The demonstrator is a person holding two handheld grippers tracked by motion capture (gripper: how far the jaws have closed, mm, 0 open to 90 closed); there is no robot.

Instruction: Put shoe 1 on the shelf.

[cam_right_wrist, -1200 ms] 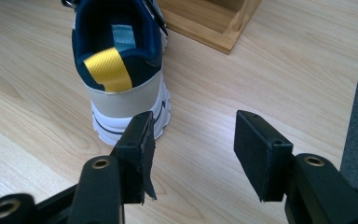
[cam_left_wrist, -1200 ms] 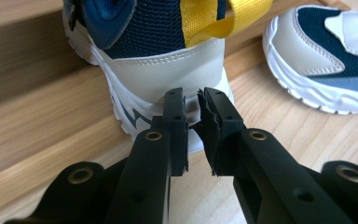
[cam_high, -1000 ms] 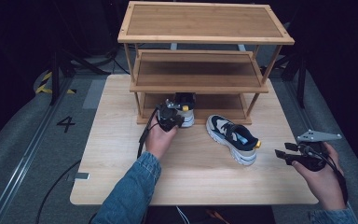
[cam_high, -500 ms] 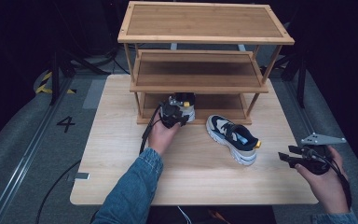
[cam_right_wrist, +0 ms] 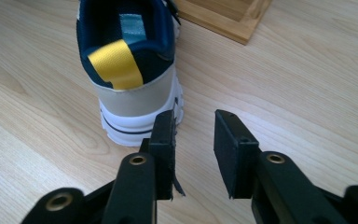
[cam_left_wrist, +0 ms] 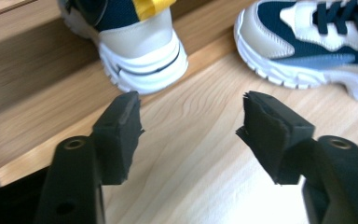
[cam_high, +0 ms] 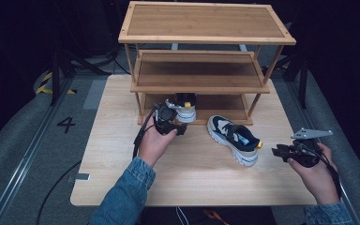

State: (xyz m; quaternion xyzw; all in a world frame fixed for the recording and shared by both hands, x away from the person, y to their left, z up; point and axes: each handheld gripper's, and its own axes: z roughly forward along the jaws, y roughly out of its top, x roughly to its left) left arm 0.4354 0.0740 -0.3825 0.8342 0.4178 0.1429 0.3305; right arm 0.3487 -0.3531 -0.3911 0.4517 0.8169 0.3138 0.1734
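A navy, cream and white sneaker [cam_high: 183,105] stands on the bottom shelf of the wooden rack [cam_high: 201,79], its heel [cam_left_wrist: 140,51] toward me. My left gripper [cam_high: 169,124] hovers just in front of that heel. Its jaws [cam_left_wrist: 189,121] have just been opening and stand open with nothing between them. The matching sneaker [cam_high: 234,138] lies on the table, right of the left gripper. My right gripper [cam_high: 281,152] sits near the table's right edge, behind this sneaker's heel with its yellow tab [cam_right_wrist: 130,79]. Its jaws [cam_right_wrist: 193,140] have just been closing and keep a narrow gap, which is empty.
The rack has three shelves, and its base corner [cam_right_wrist: 223,14] lies just beyond the loose sneaker. The light wooden table [cam_high: 122,164] ends close to my right hand. Cables trail from both grippers, and grey floor with a "4" mark [cam_high: 66,124] lies to the left.
The left gripper has let go of the sneaker on the bottom shelf, opened and drawn back toward me. The right gripper's jaws have narrowed while the hand stayed put.
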